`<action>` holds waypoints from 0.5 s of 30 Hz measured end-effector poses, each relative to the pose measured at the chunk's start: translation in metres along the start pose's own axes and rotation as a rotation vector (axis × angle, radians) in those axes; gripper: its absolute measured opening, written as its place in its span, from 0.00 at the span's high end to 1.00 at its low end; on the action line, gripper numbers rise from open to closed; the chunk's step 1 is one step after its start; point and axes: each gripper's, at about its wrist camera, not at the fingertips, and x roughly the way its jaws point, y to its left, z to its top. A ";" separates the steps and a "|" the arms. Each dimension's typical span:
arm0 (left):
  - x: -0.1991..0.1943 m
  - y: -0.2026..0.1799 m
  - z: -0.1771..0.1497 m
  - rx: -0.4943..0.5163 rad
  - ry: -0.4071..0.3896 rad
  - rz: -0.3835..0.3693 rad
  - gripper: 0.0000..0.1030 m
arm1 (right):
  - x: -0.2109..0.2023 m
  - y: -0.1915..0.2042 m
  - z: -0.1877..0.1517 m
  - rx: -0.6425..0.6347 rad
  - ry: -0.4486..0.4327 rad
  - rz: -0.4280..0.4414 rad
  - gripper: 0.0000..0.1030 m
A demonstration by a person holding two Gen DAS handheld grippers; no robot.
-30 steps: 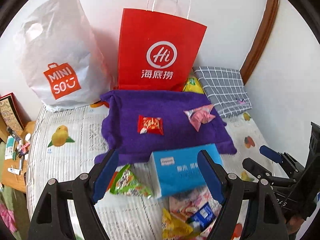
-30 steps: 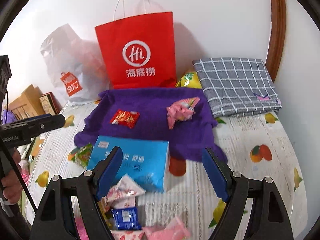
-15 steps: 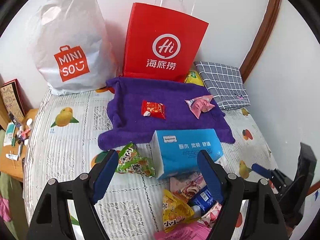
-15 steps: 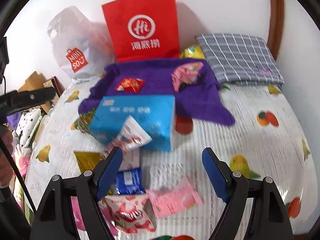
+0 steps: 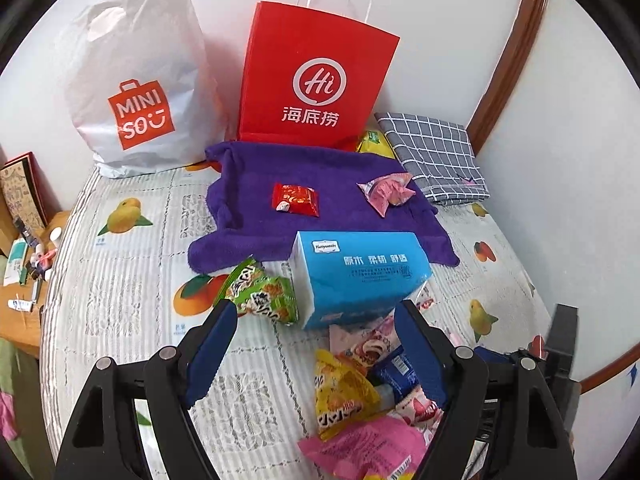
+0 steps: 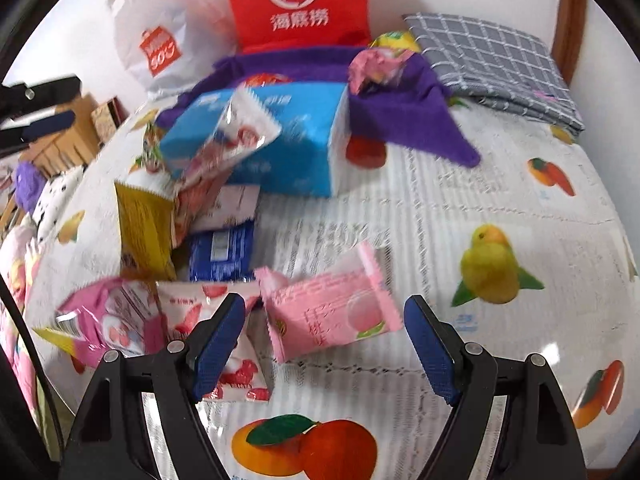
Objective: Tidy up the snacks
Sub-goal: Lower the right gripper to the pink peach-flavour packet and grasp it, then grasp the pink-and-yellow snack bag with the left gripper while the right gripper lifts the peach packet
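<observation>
Over the fruit-print bedspread (image 6: 460, 200), the right gripper (image 6: 324, 336) hangs spread around a flat pink peach-print snack packet (image 6: 332, 312), probably lining up; the left gripper (image 5: 316, 344) hovers equally spread, empty.

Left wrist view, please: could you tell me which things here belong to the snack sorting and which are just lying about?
Job:
- red packet and pink packet on the purple towel
- green packet
- snack pile
- pink peach packet
- left gripper, right gripper, both open

Lying about:
- tissue pack
- red bag
- Miniso bag
- checked cloth
</observation>
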 end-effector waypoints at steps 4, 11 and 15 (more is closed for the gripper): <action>-0.010 0.000 -0.006 -0.002 -0.004 0.011 0.23 | 0.004 -0.004 -0.001 -0.005 -0.016 0.016 0.21; -0.025 -0.006 -0.020 0.008 -0.015 0.045 0.23 | 0.011 -0.017 -0.003 0.028 -0.032 0.002 0.25; -0.028 -0.010 -0.029 0.009 -0.008 0.054 0.23 | 0.009 -0.013 -0.003 -0.003 -0.058 -0.013 0.43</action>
